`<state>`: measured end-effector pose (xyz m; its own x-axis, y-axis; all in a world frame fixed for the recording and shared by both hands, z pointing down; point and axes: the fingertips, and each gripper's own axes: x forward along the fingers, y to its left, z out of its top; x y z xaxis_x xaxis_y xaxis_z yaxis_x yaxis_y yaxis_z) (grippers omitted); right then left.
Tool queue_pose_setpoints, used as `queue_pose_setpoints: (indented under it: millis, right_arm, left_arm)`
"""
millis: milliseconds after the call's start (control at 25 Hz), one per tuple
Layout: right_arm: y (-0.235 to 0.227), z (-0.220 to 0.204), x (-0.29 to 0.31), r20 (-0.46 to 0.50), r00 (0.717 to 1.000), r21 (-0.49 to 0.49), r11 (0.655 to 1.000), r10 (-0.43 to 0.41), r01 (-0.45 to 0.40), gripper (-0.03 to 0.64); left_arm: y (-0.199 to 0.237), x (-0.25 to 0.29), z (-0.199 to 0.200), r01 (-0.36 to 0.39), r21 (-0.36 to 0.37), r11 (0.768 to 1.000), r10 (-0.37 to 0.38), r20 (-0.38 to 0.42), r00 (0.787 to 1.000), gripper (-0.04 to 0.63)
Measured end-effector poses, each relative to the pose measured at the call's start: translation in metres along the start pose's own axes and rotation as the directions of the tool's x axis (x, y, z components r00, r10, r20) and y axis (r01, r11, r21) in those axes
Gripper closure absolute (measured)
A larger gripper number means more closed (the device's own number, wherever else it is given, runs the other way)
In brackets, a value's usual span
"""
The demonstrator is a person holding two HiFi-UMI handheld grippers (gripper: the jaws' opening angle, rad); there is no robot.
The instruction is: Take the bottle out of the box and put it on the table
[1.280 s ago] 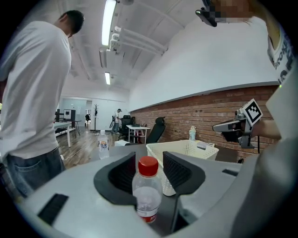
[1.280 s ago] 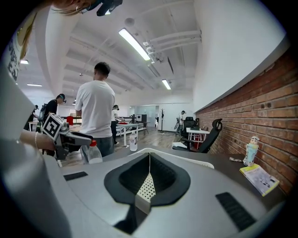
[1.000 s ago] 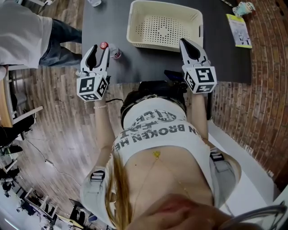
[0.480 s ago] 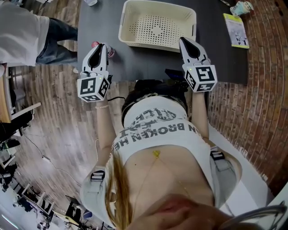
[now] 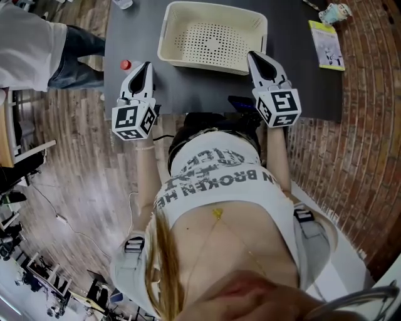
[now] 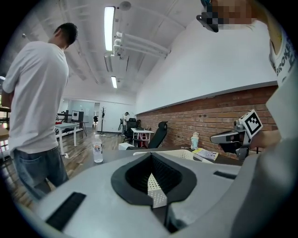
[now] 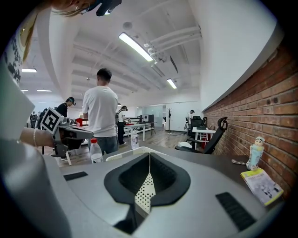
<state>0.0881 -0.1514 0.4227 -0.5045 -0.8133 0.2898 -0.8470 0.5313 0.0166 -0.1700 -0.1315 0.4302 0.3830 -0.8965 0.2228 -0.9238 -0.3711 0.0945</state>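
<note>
On the dark worktop (image 5: pixel 188 88), the cream perforated box (image 5: pixel 213 37) sits at the centre of the far side and holds nothing. The bottle (image 5: pixel 124 64), with a red cap, stands upright on the worktop outside the box, to the left of it, near the left edge. It is just beside the left gripper (image 5: pixel 146 64), on that gripper's outer side.

Left gripper: fingers together, nothing between them. It points across the worktop toward the left end of the box. Right gripper (image 5: pixel 255 57): fingers together, nothing between them. It is held at the front right corner of the box.

A second bottle (image 5: pixel 123 3), with a white cap, stands at the far left corner of the worktop. A yellow-green booklet (image 5: pixel 326 44) and a small figurine (image 5: pixel 334 12) lie at the far right. A person in a white shirt (image 5: pixel 28 44) stands on the wooden floor (image 5: pixel 81 163) beyond the worktop's left edge.
</note>
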Motion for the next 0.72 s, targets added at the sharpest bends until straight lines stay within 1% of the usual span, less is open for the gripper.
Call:
queue_pose_setpoints:
  millis: [120, 520, 720]
  right_arm:
    - [-0.004, -0.001, 0.001, -0.004, 1.000, -0.004, 1.000, 0.008, -0.008, 0.607]
    - [-0.013, -0.009, -0.001, -0.016, 0.999, -0.007, 0.999, 0.031, -0.031, 0.607]
    - [-0.018, -0.012, -0.002, -0.018, 0.999, -0.010, 0.999, 0.046, -0.046, 0.607]
  left_arm:
    - [0.000, 0.000, -0.001, -0.011, -0.013, 1.000, 0.011, -0.005, 1.000, 0.589]
    - [-0.009, 0.003, -0.012, -0.042, -0.023, 0.999, 0.041, -0.034, 0.999, 0.589]
    - [-0.012, 0.003, -0.010, -0.066, -0.021, 0.998, 0.065, -0.031, 0.997, 0.588]
